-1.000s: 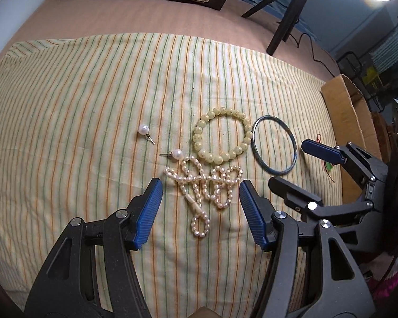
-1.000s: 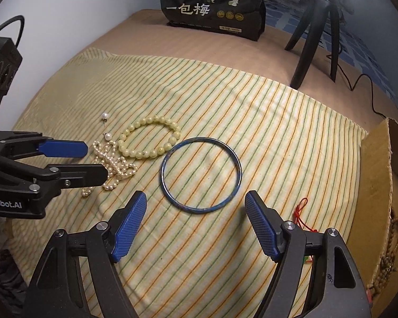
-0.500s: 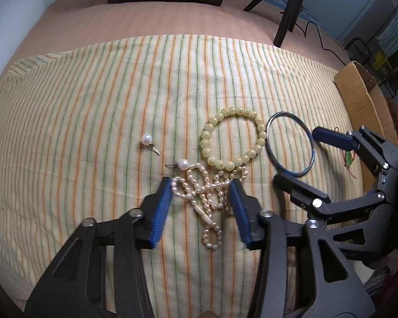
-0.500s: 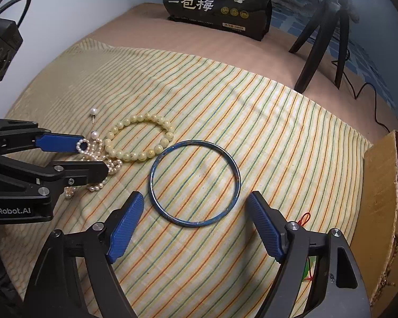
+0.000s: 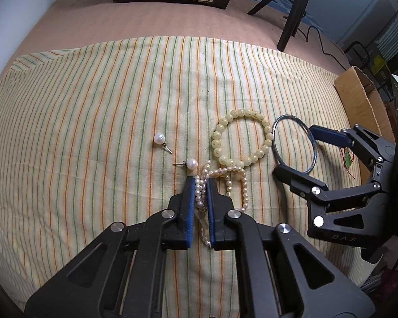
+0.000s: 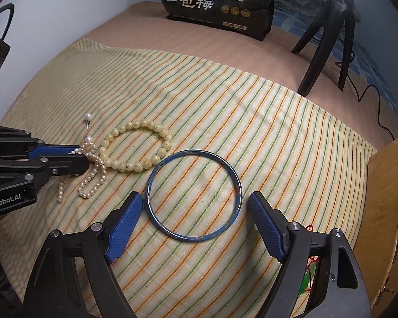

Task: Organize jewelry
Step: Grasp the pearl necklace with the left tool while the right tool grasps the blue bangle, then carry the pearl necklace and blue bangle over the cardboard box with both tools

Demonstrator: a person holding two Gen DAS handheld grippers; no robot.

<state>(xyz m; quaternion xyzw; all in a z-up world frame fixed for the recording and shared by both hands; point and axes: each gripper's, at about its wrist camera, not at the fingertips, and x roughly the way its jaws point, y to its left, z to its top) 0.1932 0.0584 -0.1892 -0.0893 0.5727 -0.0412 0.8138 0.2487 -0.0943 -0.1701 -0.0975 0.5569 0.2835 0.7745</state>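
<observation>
My left gripper [image 5: 200, 182] is shut on a tangled pearl necklace [image 5: 226, 182] that lies on the striped cloth [image 5: 92, 132]; loops of the necklace [image 6: 92, 177] trail beside its fingers. A yellow bead bracelet [image 5: 240, 139] lies just beyond it, also in the right wrist view [image 6: 138, 145]. A blue bangle [image 6: 193, 196] lies flat between the open fingers of my right gripper [image 6: 196, 212], which touch nothing. Two pearl stud earrings [image 5: 159, 139] [image 5: 191, 163] lie left of the bracelet.
A cardboard box [image 6: 384, 198] stands at the right edge of the cloth, with a red cord and green piece [image 6: 309, 278] beside it. A black snack bag [image 6: 220, 2] and a black tripod [image 6: 329, 31] stand at the back.
My left gripper has moved forward and shut on the pearl necklace. My right gripper has crept forward so its open fingers flank the near part of the blue bangle.
</observation>
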